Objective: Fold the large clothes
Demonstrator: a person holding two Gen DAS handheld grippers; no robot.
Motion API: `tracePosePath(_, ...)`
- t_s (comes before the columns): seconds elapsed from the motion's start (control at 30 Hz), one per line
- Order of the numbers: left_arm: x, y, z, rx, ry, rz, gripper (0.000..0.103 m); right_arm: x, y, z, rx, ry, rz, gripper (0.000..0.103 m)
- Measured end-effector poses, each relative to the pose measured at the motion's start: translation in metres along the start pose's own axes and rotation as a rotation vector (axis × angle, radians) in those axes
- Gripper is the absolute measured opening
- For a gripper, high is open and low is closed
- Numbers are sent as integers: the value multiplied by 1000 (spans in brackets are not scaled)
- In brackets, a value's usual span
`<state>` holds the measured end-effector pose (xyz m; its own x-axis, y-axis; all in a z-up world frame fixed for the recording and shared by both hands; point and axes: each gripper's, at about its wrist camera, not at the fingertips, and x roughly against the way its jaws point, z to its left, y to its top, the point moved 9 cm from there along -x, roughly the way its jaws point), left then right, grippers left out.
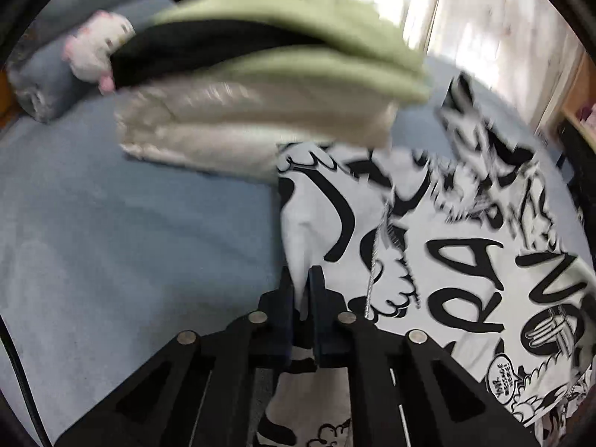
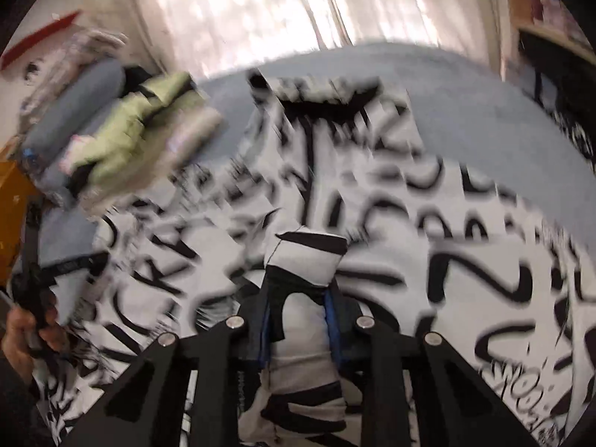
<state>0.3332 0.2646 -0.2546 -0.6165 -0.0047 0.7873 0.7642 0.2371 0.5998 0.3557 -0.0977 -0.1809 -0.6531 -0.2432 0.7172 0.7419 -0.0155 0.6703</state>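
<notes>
On blue bed (image 1: 111, 223): printed shirt (image 1: 465, 260) spread, mid-fold. Left gripper (image 1: 301, 283) nearly closed, pinching shirt edge; right gripper (image 2: 298, 290) clamped on bunched fold. Folded pile (image 1: 260, 85) beside shirt, apparently done. Remaining, judged: finish fold, stack.

Folded stack (image 1: 260, 85) blocks far-left; bare bedsheet (image 1: 130, 223) lies open.
</notes>
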Motion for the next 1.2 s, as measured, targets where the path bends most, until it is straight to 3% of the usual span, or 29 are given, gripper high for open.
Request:
tracePosePath(0.1,10,0,10,21,38,-99,4,-3,13,6,27,-3,-54,24)
tracePosePath(0.2,5,2,29,21,164,-144,3,-38,0,-13,-4,-86,50,24)
tracePosePath(0.23,-2,-1,37,34,189,-121,3,-49,-8,-20,-23,-108,99,24)
tracePosePath(0.27,-11,-5,44,66,176,-74,3,-64,-22,-30,-64,-107,180,27)
tracePosePath(0.3,-19,-9,49,104,155,-30,3,-69,-28,-34,-93,-97,207,29)
tracePosePath(0.37,-24,-11,54,143,139,1,3,-61,-26,-41,-129,-96,185,38)
tracePosePath(0.43,-18,-10,51,138,122,8,7,-49,-22,-43,-122,-137,163,38)
tracePosePath(0.6,14,-7,18,34,113,5,24,-8,-9,-16,-20,-162,64,43)
tracePosePath(0.63,20,-9,6,15,96,13,30,-4,-11,-9,-13,-150,64,46)
tracePosePath(0.67,27,-15,-5,4,62,22,43,-1,-13,2,-11,-118,72,46)
tracePosePath(0.7,35,-20,-19,0,18,32,48,-2,-15,12,-15,-79,87,46)
tracePosePath(0.8,53,-35,-68,-52,-82,33,52,-6,-28,41,-36,-7,131,46)
tracePosePath(0.93,46,-71,-118,-132,-132,96,54,-16,-45,68,-50,52,173,47)
tracePosePath(1.07,16,-105,-132,-219,-41,158,54,-44,-69,64,-28,8,263,47)
tracePosePath(1.17,12,-105,-129,-277,21,127,61,-44,-72,54,17,-32,257,44)
tracePosePath(1.2,13,-102,-123,-274,44,124,62,-39,-68,44,44,-90,235,44)
